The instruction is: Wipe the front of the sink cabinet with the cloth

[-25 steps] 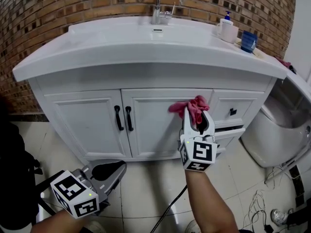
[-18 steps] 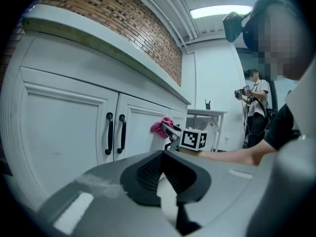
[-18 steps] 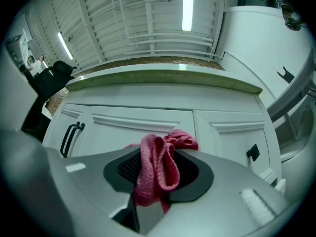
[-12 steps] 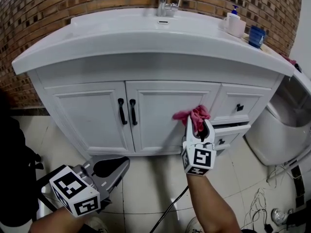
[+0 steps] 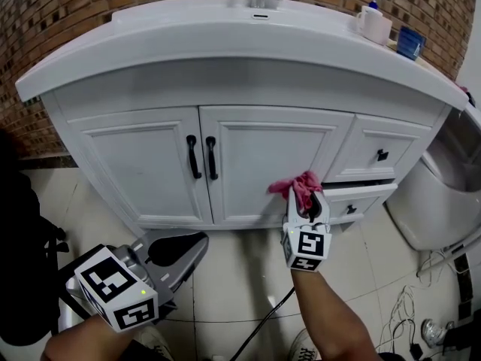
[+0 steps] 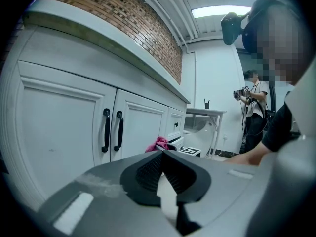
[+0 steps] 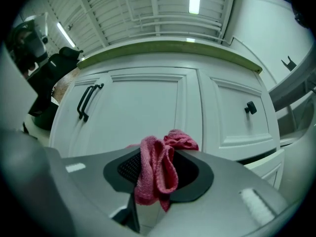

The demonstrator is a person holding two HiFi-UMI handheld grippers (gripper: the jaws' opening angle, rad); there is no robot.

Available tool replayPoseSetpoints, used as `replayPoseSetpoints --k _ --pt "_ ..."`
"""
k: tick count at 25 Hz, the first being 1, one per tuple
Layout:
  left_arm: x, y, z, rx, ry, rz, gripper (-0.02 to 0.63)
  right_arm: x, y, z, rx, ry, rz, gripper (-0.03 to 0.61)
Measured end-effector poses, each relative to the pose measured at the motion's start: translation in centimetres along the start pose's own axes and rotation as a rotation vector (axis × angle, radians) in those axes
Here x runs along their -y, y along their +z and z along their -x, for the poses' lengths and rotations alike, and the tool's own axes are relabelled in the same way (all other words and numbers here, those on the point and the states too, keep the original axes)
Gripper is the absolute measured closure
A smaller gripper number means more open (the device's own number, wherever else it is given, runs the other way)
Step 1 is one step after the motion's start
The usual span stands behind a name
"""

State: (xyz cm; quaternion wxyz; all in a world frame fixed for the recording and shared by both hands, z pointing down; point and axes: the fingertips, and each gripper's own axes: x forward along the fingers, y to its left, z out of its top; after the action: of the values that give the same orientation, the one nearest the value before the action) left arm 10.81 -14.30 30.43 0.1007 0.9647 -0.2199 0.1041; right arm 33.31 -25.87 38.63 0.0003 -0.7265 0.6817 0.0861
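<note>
Right gripper (image 5: 307,205) is clamped on the pink cloth (image 5: 298,186), which is bunched up at the low right corner of the sink cabinet (image 5: 135,164)'s right-hand door, just beside the lower drawer (image 5: 364,197) (that one's sitting a bit ajar). Left gripper (image 5: 180,253) hangs low over the floor tiles (image 5: 240,277), its jaws closed together on nothing, well apart from the 2 black door handles (image 5: 201,157).

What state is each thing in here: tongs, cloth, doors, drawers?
Left tongs: shut, empty.
Right tongs: shut on the cloth.
Cloth: bunched, clamped.
Cabinet doors: both closed.
Upper drawer: closed.
Lower drawer: slightly open.
</note>
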Motion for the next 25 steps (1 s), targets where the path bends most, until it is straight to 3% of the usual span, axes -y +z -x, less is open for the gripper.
replayPoseSetpoints --k 11,25 --pt "0.0 -0.4 -0.1 -0.016 -0.003 0.003 0.607 -1.1 -7.1 0.6 -0.147 0.030 0.011 0.442" --pt "-0.6 -0.8 0.7 -0.027 0.012 0.013 0.607 -1.9 -13.1 1.1 -0.285 0.036 -0.034 0.448"
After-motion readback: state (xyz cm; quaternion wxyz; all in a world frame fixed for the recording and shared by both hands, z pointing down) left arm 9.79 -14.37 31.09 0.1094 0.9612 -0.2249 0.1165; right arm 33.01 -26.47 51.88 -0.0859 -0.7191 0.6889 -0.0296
